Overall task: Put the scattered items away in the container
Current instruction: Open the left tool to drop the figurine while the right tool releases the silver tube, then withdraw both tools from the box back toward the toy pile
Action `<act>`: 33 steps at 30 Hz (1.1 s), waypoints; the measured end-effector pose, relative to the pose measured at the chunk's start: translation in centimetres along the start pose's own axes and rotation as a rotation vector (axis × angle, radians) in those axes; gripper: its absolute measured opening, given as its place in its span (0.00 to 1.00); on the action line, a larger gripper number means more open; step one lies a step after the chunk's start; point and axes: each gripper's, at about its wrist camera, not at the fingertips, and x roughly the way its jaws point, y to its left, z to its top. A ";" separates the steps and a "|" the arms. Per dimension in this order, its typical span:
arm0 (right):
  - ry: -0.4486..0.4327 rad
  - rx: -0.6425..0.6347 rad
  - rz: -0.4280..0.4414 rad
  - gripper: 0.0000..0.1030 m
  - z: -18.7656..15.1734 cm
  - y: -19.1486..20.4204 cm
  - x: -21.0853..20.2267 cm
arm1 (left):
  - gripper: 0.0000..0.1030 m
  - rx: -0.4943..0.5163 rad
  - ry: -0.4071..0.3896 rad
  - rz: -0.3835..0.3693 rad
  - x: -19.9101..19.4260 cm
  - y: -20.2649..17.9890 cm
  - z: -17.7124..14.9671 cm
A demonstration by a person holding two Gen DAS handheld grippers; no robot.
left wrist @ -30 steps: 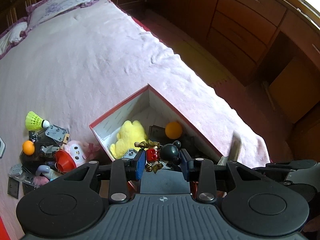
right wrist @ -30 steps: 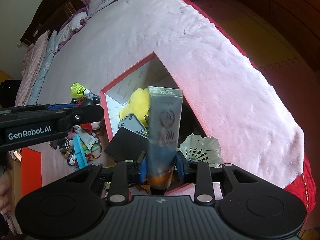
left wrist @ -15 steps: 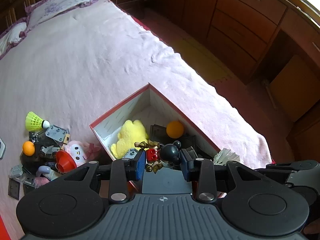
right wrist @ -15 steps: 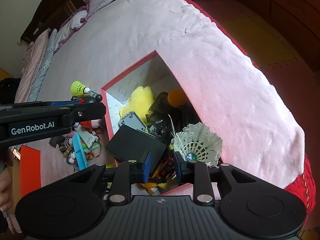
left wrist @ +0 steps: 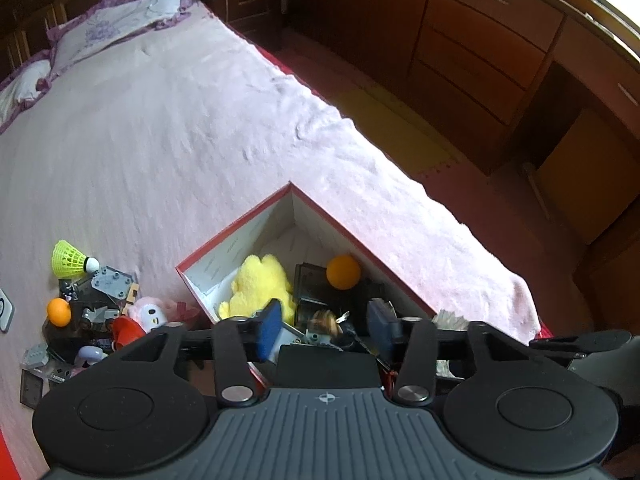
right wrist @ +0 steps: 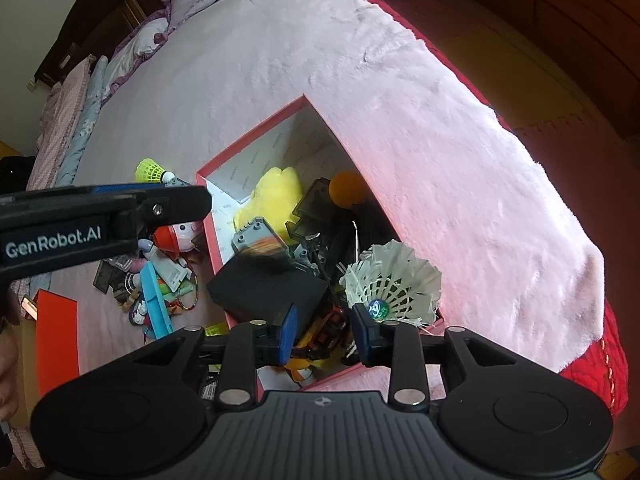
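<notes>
1 red box [right wrist: 256, 136], 2 orange balls [left wrist: 343, 272], 2 shuttlecocks [right wrist: 394, 280], 1 yellow plush [left wrist: 258, 284].

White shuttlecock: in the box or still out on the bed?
In. The white shuttlecock sits inside the red box, near its front right corner, on top of other items; right gripper isn't holding it.
</notes>
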 end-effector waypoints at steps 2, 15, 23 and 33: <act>-0.001 -0.007 -0.008 0.39 0.1 0.1 -0.1 | 0.69 -0.019 -0.012 0.012 -0.2 0.2 -0.1; 0.033 -0.052 -0.054 0.49 0.2 1.8 0.1 | 0.83 -0.179 0.061 0.066 -0.5 3.9 -5.1; 0.070 -0.137 -0.074 0.52 0.2 4.8 0.8 | 0.83 -0.341 0.081 0.116 -1.8 8.9 -9.8; 0.106 -0.294 -0.063 0.55 0.4 12.4 2.3 | 0.83 -0.609 0.085 0.206 -4.0 17.4 -16.9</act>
